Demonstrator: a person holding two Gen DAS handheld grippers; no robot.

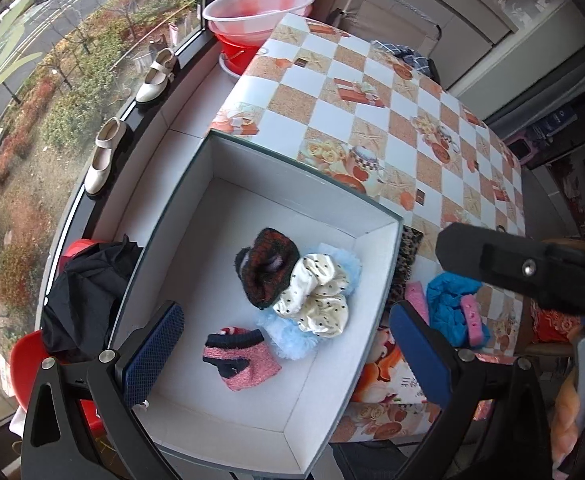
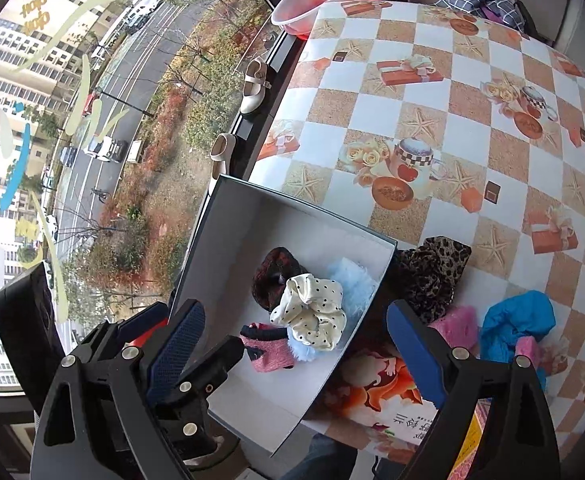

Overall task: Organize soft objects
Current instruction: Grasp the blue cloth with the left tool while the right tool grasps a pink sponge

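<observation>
A white open box [image 1: 180,216] stands at the near left corner of the table. Inside lie a dark red and black scrunchie [image 1: 266,266], a cream dotted scrunchie [image 1: 316,296], a light blue fluffy one [image 1: 292,340] and a pink and black knitted piece [image 1: 238,354]. My left gripper [image 1: 286,310] hangs open above them, nothing between its pads. My right gripper [image 2: 296,308] is open too, over the box's right wall, empty. To the right of the box lie a leopard scrunchie [image 2: 432,276], a pink fluffy piece [image 2: 454,328] and a blue cloth [image 2: 516,324].
The checkered tablecloth [image 1: 372,120] runs away behind the box. A pink basin [image 1: 258,6] sits at the far left corner. Two cream shoes [image 1: 154,78] stand on the window sill. A black garment [image 1: 88,296] lies on a red chair. A printed carton [image 2: 380,396] lies by the box.
</observation>
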